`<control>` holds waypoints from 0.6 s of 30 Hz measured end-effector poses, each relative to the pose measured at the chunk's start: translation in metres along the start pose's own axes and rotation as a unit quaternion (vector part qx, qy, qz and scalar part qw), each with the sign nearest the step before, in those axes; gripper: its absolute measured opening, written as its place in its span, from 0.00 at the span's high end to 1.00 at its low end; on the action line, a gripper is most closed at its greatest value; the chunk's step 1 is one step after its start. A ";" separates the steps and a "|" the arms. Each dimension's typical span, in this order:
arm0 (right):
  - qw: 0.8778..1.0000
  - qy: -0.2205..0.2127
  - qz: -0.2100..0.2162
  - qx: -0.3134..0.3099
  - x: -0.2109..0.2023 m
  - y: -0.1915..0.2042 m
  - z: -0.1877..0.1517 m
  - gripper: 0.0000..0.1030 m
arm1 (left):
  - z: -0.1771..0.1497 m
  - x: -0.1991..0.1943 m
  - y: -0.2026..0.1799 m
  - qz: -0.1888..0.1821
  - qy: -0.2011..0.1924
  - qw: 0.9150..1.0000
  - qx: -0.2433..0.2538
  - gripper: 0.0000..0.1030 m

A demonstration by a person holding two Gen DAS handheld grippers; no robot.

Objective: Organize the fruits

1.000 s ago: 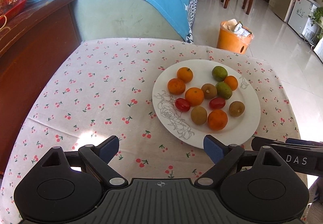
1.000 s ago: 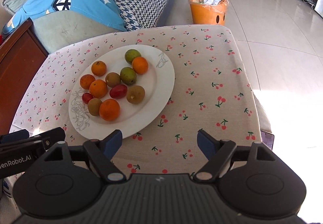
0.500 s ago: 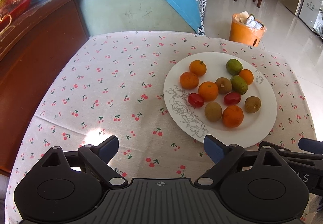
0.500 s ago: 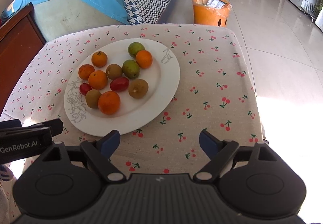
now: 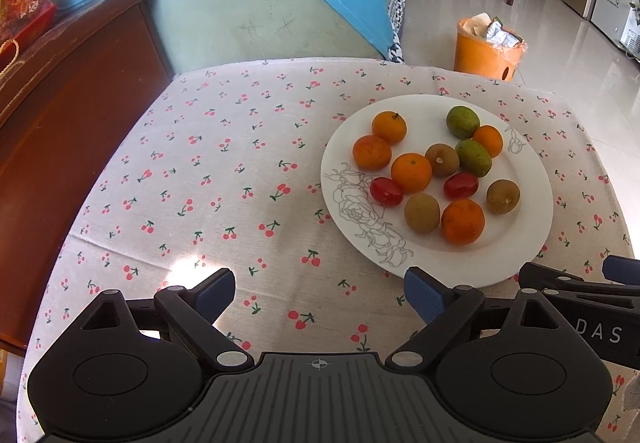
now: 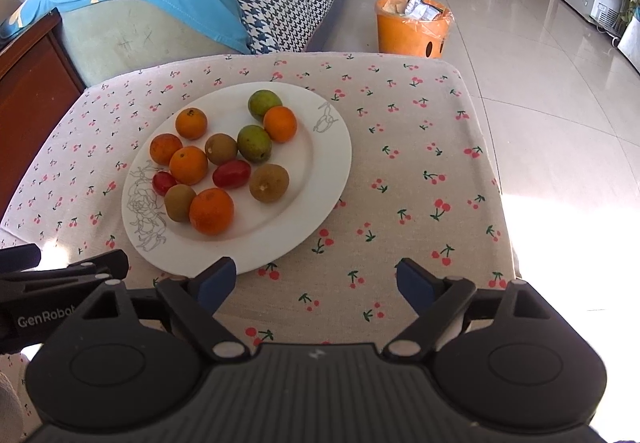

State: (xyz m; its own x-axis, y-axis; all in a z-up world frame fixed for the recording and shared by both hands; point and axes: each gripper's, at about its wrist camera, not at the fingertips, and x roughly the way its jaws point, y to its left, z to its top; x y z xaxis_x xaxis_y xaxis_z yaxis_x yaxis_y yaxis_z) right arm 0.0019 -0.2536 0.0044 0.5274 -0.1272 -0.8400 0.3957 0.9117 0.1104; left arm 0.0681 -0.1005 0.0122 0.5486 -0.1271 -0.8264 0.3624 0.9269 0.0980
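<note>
Both grippers wide open, empty: left gripper [image 5: 318, 293], right gripper [image 6: 316, 283]. Fruit all packed on plate [image 6: 328, 179], 11 o'clock from right. Risk: round fruit touching, so wide jaws nudging a neighbour, e.g. the near orange [image 6: 211, 211], could roll it off.

I've got the tabletop [image 5: 224, 171] under a cherry-print cloth [image 6: 420, 171], one white plate [image 5: 532, 227] of fruit sitting directly on it.

A matt woven cloth [image 5: 224, 171] with printed cherries covers the worktop, and the white plate [image 5: 532, 227] looks like smooth, glazed ceramic. The cabinet [image 5: 60, 123] is dark polished wood; the floor tiles [image 6: 560, 91] are glossy.
</note>
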 end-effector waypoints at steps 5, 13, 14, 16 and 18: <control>1.000 0.001 0.001 -0.001 0.001 0.001 0.000 0.15 | 0.001 0.001 -0.001 0.006 0.000 1.000 0.002 0.10; 1.000 0.003 -0.002 -0.003 0.002 0.002 0.000 0.15 | 0.002 0.001 -0.002 0.013 0.000 1.000 0.007 0.10; 1.000 0.002 -0.003 -0.003 0.003 0.002 0.000 0.15 | 0.002 0.001 -0.002 0.014 0.001 1.000 0.007 0.10; 1.000 0.002 -0.004 -0.004 0.003 0.002 0.000 0.15 | 0.003 0.002 -0.002 0.014 0.002 1.000 0.008 0.10; 1.000 0.001 -0.005 -0.005 0.003 0.003 0.000 0.15 | 0.003 0.002 -0.002 0.016 0.002 1.000 0.008 0.10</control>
State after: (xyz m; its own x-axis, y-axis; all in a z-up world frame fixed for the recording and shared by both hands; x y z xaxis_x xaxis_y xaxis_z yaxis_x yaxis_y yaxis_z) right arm 0.0047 -0.2511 0.0018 0.5219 -0.1356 -0.8421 0.3929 0.9145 0.0962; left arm 0.0706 -0.1035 0.0118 0.5565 -0.0961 -0.8253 0.3576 0.9243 0.1334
